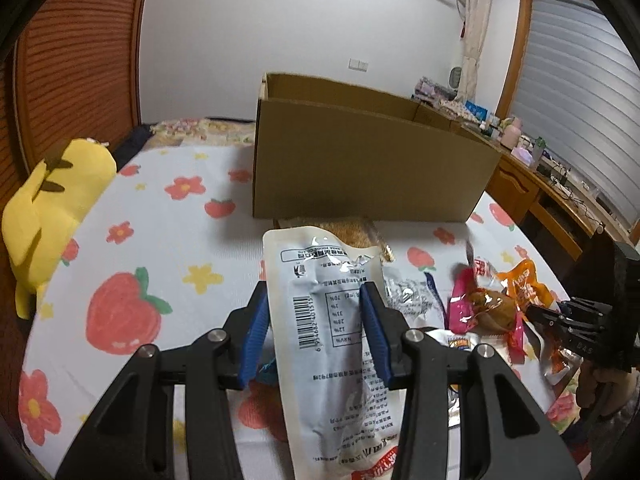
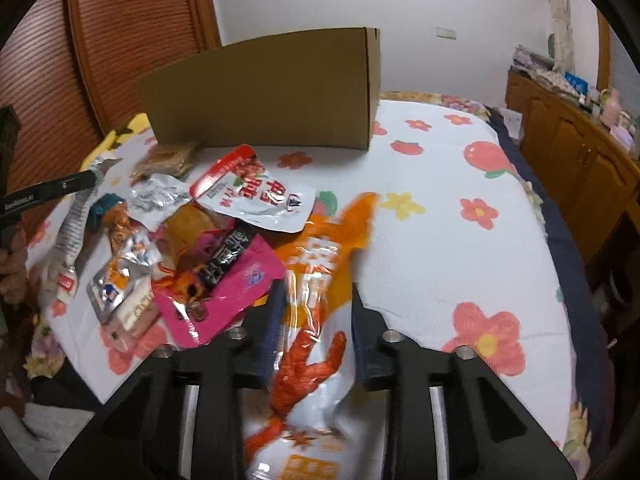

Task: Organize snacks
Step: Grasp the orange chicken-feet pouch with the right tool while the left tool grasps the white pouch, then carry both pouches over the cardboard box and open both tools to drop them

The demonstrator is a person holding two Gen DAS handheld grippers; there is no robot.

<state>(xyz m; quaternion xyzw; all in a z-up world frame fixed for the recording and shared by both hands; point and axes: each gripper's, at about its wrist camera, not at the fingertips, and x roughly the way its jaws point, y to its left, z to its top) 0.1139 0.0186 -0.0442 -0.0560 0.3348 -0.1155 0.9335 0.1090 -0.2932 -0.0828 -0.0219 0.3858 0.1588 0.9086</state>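
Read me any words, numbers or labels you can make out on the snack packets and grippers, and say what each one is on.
"70%", "1%", "31%", "28%", "12%", "NRV%": nutrition table on the white packet, upside down, held in the left gripper.
Barcode digits on the same packet: too small to read surely.
Orange packet in the right gripper: large characters, blurred.
Pink packet and red-and-white packet: Chinese characters, not legible.
Cardboard box: no text.

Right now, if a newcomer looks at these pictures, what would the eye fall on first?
First the two held packets: a white pouch gripped in the left gripper, and an orange packet clamped in the right gripper. Behind them an open cardboard box stands on the flowered sheet. A bright pile of snacks lies in front of the box.
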